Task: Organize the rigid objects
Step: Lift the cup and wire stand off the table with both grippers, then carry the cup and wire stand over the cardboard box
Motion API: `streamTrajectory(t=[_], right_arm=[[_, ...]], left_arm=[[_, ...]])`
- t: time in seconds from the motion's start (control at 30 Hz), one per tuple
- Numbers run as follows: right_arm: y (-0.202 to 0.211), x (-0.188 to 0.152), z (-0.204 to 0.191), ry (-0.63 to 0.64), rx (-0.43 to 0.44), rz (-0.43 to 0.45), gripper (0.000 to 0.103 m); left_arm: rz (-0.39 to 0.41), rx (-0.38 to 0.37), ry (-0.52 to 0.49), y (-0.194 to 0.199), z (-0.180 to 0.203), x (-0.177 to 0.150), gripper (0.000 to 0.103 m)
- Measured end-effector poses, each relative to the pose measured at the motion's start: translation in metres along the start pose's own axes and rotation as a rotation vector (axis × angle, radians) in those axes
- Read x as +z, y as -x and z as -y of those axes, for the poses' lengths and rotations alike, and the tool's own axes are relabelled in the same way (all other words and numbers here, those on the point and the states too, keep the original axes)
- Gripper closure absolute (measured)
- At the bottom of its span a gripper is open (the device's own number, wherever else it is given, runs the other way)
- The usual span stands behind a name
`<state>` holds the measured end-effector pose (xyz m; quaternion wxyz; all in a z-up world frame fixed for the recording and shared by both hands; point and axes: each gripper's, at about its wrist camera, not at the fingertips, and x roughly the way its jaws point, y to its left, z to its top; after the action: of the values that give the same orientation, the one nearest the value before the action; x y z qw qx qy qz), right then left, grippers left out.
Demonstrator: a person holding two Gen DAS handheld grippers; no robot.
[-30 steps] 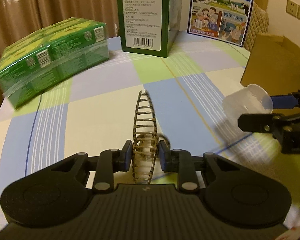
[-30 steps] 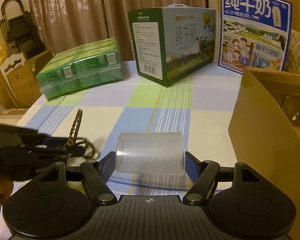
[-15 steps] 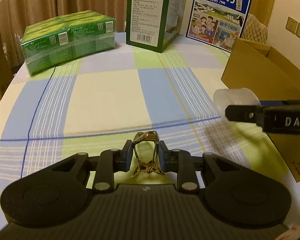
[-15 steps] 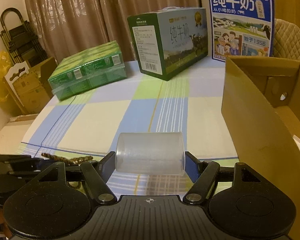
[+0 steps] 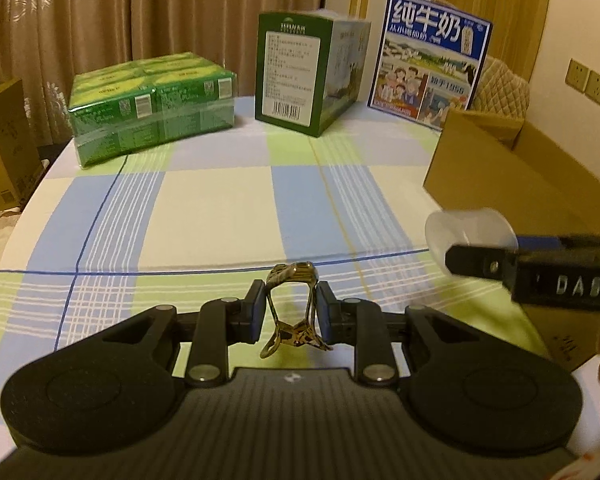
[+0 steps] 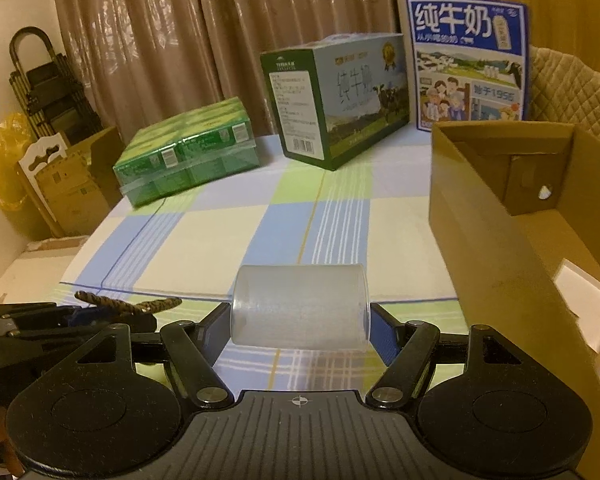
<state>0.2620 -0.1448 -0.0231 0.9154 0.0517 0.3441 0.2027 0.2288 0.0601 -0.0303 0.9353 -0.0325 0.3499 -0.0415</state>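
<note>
A shrink-wrapped green pack of cartons (image 5: 152, 108) sits far left on the checked tablecloth (image 5: 204, 208). The left gripper (image 5: 290, 312) is clamped on a brown-and-gold patterned hair claw (image 5: 294, 312), held above the cloth. The right gripper (image 6: 300, 320) pinches a frosted translucent plastic cup (image 6: 300, 306) lying sideways, just beside the open brown cardboard box (image 6: 496, 232) at right.

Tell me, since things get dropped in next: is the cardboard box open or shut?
Open. The cardboard box has no lid over it; the right wrist view looks straight down onto its inner walls and floor.
</note>
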Motion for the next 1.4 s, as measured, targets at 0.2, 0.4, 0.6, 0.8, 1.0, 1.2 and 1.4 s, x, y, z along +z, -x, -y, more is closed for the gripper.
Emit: streamTrajectory(t=[0.2,0.4,0.6,0.8,1.0,1.2,1.4], right_arm=[[0.044,-0.018,-0.005,0.027,-0.023,0.024,0.035],[0.095,-0.031,-0.011,0.016,-0.033,0.063,0.035],[0.144,-0.04,-0.016,0.032,-0.047,0.106,0.035],[0.178,-0.045,-0.012,0.025,-0.067,0.136,0.035],[0.2,-0.052,0.003,0.002,-0.094,0.14,0.035],[0.217,-0.056,0.023,-0.027,-0.123,0.149,0.035],[0.233,-0.058,0.044,-0.054,-0.152,0.166,0.035]], left_arm=[[0.019,-0.007,0.035,0.039,0.018,-0.009,0.081],[0.029,-0.007,0.031,0.078,0.044,-0.018,0.081],[0.04,-0.023,0.028,0.11,0.069,-0.028,0.081],[0.042,-0.045,0.013,0.127,0.095,-0.034,0.081],[0.041,-0.067,0.002,0.137,0.117,-0.036,0.081],[0.045,-0.091,-0.023,0.144,0.137,-0.037,0.081],[0.051,-0.115,-0.042,0.148,0.154,-0.034,0.081]])
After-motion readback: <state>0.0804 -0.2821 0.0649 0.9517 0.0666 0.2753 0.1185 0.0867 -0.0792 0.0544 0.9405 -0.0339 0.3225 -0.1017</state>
